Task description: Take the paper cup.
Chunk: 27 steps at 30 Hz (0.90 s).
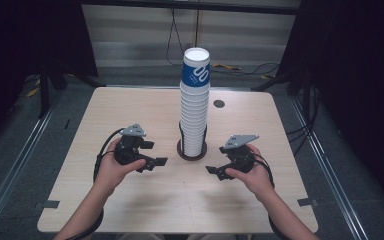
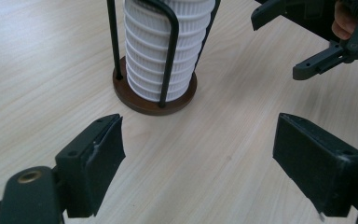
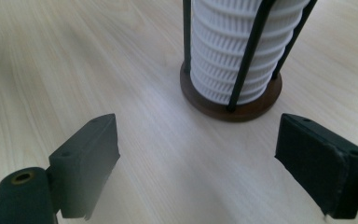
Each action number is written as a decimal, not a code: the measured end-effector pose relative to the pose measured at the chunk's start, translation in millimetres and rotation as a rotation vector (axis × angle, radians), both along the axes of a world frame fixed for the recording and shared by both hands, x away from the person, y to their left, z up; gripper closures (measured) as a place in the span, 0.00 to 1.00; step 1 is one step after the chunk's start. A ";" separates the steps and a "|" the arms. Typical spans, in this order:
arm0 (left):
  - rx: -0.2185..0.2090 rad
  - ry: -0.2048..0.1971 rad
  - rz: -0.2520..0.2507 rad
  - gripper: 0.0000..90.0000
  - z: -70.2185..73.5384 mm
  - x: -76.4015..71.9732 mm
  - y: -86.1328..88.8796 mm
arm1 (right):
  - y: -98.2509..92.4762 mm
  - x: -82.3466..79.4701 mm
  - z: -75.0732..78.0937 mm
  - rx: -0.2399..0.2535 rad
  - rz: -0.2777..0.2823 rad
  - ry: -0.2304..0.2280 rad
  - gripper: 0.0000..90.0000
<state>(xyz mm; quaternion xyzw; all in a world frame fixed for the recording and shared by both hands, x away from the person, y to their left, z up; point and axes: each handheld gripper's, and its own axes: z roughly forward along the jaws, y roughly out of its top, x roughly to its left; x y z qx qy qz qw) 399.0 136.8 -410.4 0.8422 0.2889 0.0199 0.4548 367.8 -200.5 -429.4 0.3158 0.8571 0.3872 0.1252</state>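
Note:
A tall stack of white ribbed paper cups [image 1: 195, 110] stands in a black wire holder with a round brown base [image 1: 192, 155] at the table's middle. The top cup carries a blue band. My left gripper [image 1: 153, 153] hovers just left of the base and my right gripper [image 1: 217, 160] just right of it, both pointing inward at the holder. In the left gripper view the jaws [image 2: 198, 135] stand open over bare wood, with the cups [image 2: 168, 46] ahead and the right gripper [image 2: 284, 42] beyond. The right gripper view shows open, empty jaws [image 3: 196, 126] short of the base [image 3: 256, 109].
The light wooden table [image 1: 130, 210] has a small dark round hole [image 1: 219, 103] behind the stack. Tape tabs mark its near corners [image 1: 47, 204]. Metal rails run along the floor on both sides, and cables lie on the floor behind the table.

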 end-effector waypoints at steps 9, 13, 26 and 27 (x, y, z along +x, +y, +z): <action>0.016 -0.034 -0.030 0.18 32.2 12.3 -10.0 | 7.1 15.5 25.6 0.041 -0.012 -0.016 0.14; 0.014 -0.040 -0.040 0.18 43.7 16.9 -14.4 | 8.5 21.3 37.2 0.059 -0.026 -0.017 0.14; 0.018 -0.061 -0.047 0.18 72.6 28.2 -28.9 | 10.6 33.2 57.6 0.058 -0.046 -0.040 0.14; 0.018 -0.061 -0.047 0.18 72.6 28.2 -28.9 | 11.0 33.2 58.3 0.060 -0.043 -0.043 0.14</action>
